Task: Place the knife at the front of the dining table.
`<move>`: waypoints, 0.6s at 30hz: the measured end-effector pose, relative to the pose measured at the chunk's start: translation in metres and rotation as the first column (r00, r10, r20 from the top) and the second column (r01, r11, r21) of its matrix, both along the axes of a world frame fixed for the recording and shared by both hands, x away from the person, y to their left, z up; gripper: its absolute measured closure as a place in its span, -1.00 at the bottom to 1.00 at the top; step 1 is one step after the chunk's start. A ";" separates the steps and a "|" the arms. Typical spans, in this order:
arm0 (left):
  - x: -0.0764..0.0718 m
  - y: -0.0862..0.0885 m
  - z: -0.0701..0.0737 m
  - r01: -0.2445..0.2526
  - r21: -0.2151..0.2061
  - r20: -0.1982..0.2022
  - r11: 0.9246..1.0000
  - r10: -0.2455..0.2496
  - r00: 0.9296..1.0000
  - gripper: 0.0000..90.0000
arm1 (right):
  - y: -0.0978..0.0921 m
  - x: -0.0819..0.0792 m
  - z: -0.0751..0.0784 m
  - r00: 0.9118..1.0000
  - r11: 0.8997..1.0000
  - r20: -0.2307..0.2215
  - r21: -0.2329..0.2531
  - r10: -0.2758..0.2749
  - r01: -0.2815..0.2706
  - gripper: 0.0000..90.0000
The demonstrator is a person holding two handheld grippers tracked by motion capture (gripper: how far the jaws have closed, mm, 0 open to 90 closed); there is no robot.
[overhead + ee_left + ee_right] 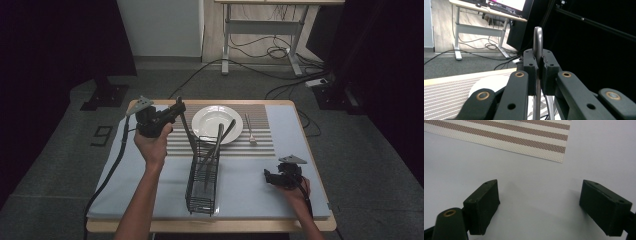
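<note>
Cutlery piece [187,127], a slim metal handle, stands clamped in the left gripper [176,111], leaning into the wire rack [202,180] mid-surface with 2 other utensils [216,145]. White plate [206,120] and fork [249,130] lie behind on the striped mat [260,145]. Right gripper [539,202] rests jaws apart on the surface [260,185].
</note>
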State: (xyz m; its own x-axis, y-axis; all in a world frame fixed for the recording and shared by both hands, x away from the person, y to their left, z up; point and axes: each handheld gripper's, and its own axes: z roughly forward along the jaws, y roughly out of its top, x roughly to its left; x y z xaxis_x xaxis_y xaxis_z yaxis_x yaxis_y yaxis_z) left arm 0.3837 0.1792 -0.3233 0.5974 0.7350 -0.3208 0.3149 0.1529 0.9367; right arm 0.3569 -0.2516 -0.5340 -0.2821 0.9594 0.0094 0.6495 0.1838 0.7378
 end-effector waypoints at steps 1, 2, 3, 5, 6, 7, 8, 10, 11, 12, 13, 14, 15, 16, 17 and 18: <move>0.000 0.002 0.001 -0.005 -0.003 0.002 1.000 0.005 1.000 0.87 | 0.000 0.000 0.000 1.000 1.000 0.001 0.001 -0.001 0.001 -0.65; 0.000 0.004 0.003 -0.008 -0.008 0.005 1.000 0.008 1.000 0.87 | 0.000 0.000 0.000 1.000 1.000 0.000 0.000 0.000 0.000 -0.65; 0.000 0.005 0.004 -0.011 -0.013 0.008 1.000 0.011 1.000 0.87 | 0.000 0.000 0.000 1.000 1.000 0.000 0.000 0.000 0.000 -0.65; 0.000 0.008 0.006 -0.013 -0.016 0.010 1.000 0.014 1.000 0.87 | 0.000 0.000 0.000 1.000 1.000 0.000 0.001 0.000 0.000 -0.65; 0.000 0.009 0.006 -0.015 -0.020 0.011 1.000 0.015 1.000 0.86 | 0.000 0.000 0.000 1.000 1.000 0.000 0.000 0.000 0.000 -0.65; 0.000 0.010 0.007 -0.017 -0.020 0.011 1.000 0.017 1.000 0.86 | 0.000 0.000 0.000 1.000 1.000 0.000 0.000 0.000 0.000 -0.65; 0.001 0.011 0.007 -0.018 -0.021 0.010 1.000 0.018 1.000 0.86 | 0.000 0.000 0.000 1.000 1.000 0.001 0.001 -0.001 0.001 -0.65; 0.001 0.013 0.009 -0.022 -0.026 0.013 0.999 0.022 1.000 0.86 | 0.000 0.000 0.000 1.000 1.000 0.000 0.000 0.001 -0.001 -0.65; 0.000 0.015 0.010 -0.025 -0.028 0.017 0.999 0.025 1.000 0.86 | 0.000 0.000 0.000 1.000 1.000 0.000 0.000 0.000 0.000 -0.65; 0.000 0.016 0.012 -0.027 -0.034 0.020 0.999 0.027 0.999 0.86 | 0.000 0.000 0.000 1.000 1.000 0.000 0.000 0.000 0.000 -0.65; 0.000 0.018 0.013 -0.028 -0.038 0.022 0.999 0.029 0.999 0.86 | 0.000 0.000 0.000 1.000 1.000 0.001 0.000 0.000 0.000 -0.65; 0.000 0.020 0.014 -0.029 -0.041 0.022 0.999 0.030 0.999 0.86 | 0.000 0.000 0.000 1.000 1.000 0.002 0.001 0.000 0.000 -0.65; 0.000 0.021 0.015 -0.030 -0.044 0.022 0.999 0.031 0.999 0.86 | 0.000 0.000 0.000 1.000 1.000 0.000 0.000 0.000 0.000 -0.65; 0.001 0.023 0.016 -0.031 -0.047 0.020 0.998 0.032 0.999 0.86 | 0.000 0.000 0.000 1.000 1.000 0.000 0.000 0.000 0.000 -0.65; 0.001 0.024 0.016 -0.033 -0.048 0.020 0.998 0.034 0.999 0.86 | 0.000 0.000 0.000 1.000 1.000 0.000 0.000 0.000 0.000 -0.65; 0.001 0.025 0.017 -0.035 -0.048 0.021 0.998 0.036 0.999 0.86 | 0.000 0.000 0.000 1.000 1.000 0.001 0.000 0.000 0.000 -0.65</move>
State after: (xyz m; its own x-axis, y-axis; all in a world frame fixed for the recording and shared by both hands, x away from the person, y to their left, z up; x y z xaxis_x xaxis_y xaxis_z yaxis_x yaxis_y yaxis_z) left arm 0.3843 0.2042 -0.3065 0.5784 0.7399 -0.3435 0.2883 0.2085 0.9346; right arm 0.3569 -0.2515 -0.5341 -0.2819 0.9594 0.0092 0.6492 0.1837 0.7381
